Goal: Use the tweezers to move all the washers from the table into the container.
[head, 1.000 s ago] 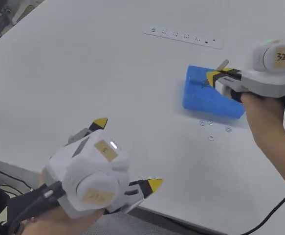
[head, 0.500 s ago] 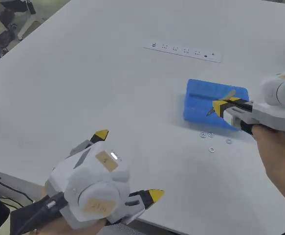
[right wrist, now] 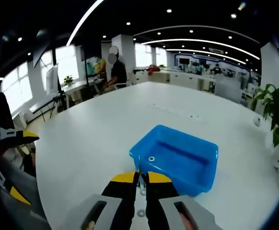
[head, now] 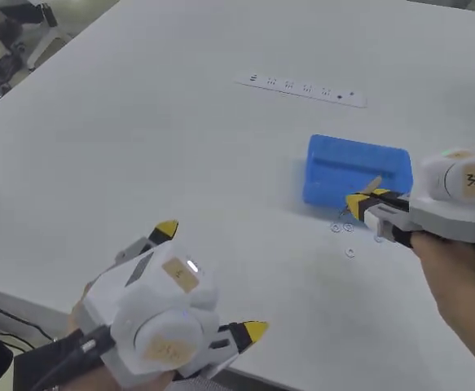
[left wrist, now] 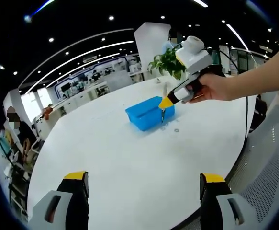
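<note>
A blue container [head: 358, 167] stands on the white table [head: 139, 138], with one washer [right wrist: 151, 158] lying inside it. Several small washers [head: 349, 227] lie on the table just in front of its near wall. My right gripper [head: 355, 202] is shut on thin tweezers [head: 371, 188] and hangs low over those washers, tips pointing down; its jaws [right wrist: 140, 176] nearly touch. My left gripper [head: 209, 280] is open and holds nothing, near the table's front edge, far left of the container [left wrist: 149, 115].
A white power strip [head: 302, 88] lies flat beyond the container. A potted plant [right wrist: 278, 115] stands at the table's far right. A person [right wrist: 115, 72] sits at desks in the background. The table edge runs close under my left gripper.
My right gripper has come down and toward me with the tweezers, from over the container to the washers in front of it. The left gripper has barely moved.
</note>
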Demonstrator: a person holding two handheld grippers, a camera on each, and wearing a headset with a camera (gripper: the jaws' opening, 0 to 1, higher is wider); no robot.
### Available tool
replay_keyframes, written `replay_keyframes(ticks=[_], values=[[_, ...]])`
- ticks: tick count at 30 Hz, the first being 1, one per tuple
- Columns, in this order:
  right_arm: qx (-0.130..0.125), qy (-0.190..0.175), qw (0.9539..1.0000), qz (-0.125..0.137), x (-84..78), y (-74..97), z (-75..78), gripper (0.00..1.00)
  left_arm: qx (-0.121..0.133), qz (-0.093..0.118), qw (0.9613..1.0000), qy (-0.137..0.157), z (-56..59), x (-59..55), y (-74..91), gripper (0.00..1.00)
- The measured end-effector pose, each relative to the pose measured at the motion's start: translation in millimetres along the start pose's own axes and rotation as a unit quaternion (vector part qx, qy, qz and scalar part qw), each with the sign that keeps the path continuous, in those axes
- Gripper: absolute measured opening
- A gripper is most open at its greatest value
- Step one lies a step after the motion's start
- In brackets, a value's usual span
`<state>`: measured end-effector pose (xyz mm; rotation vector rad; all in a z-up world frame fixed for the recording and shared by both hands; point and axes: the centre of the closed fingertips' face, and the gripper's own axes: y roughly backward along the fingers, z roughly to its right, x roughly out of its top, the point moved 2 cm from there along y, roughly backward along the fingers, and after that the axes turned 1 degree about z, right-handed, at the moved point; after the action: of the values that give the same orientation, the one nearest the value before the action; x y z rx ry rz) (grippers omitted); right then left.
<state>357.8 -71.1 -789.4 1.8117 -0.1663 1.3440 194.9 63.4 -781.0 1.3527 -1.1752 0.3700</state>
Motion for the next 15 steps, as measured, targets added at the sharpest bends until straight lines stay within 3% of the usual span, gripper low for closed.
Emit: replay_keyframes(ticks=[15], values=[[-0.01, 0.011, 0.9997, -0.02, -11.0, -9.9, 6.2, 0.03, 0.002, -0.006, 1.0, -0.005, 0.0, -1.9, -0.5, 0.99]])
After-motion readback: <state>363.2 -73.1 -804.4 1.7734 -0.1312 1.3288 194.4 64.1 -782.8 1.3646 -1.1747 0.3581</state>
